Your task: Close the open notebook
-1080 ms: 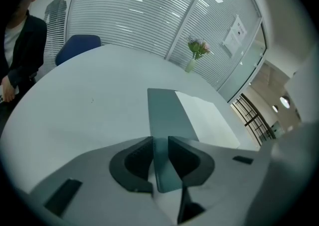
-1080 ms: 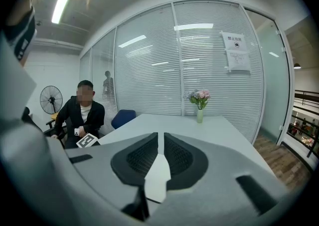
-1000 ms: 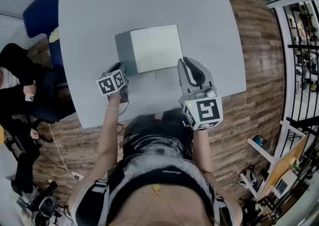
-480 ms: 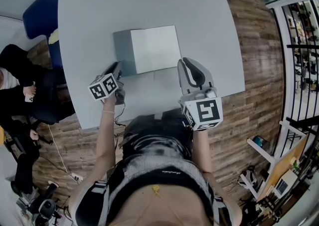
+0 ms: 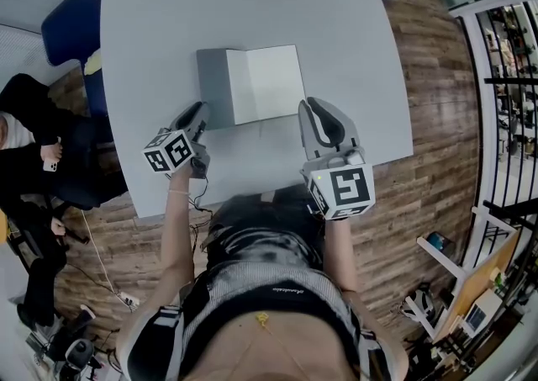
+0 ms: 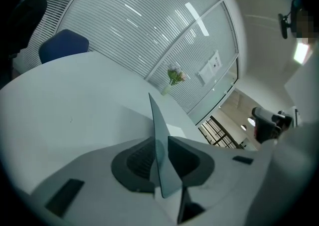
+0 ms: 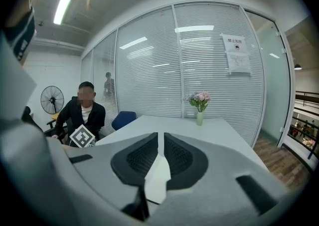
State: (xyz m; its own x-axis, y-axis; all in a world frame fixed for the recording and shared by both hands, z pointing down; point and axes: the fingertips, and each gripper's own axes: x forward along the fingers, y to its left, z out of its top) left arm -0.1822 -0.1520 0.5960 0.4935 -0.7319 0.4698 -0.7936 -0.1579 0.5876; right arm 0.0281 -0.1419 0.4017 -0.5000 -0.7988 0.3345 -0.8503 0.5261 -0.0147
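Note:
The open notebook lies on the grey table (image 5: 252, 1), its white page (image 5: 267, 82) to the right and its grey cover (image 5: 213, 85) to the left. My left gripper (image 5: 197, 112) is at the cover's near corner and shut on it. In the left gripper view the thin grey cover (image 6: 162, 155) stands edge-on between the pads of that gripper (image 6: 160, 142), raised off the table. My right gripper (image 5: 314, 108) hovers just off the page's near right corner. In the right gripper view its jaws (image 7: 161, 137) stand shut, with only the white page showing below them.
A blue chair (image 5: 71, 22) stands at the table's far left corner, and a person in dark clothes (image 5: 34, 135) sits on the left. A vase of flowers (image 7: 199, 103) stands at the table's far end. The table's front edge is close to my body.
My left gripper has risen and drawn back toward me with the grey cover's corner in it, so the cover is tipped up higher. The right gripper has stayed still.

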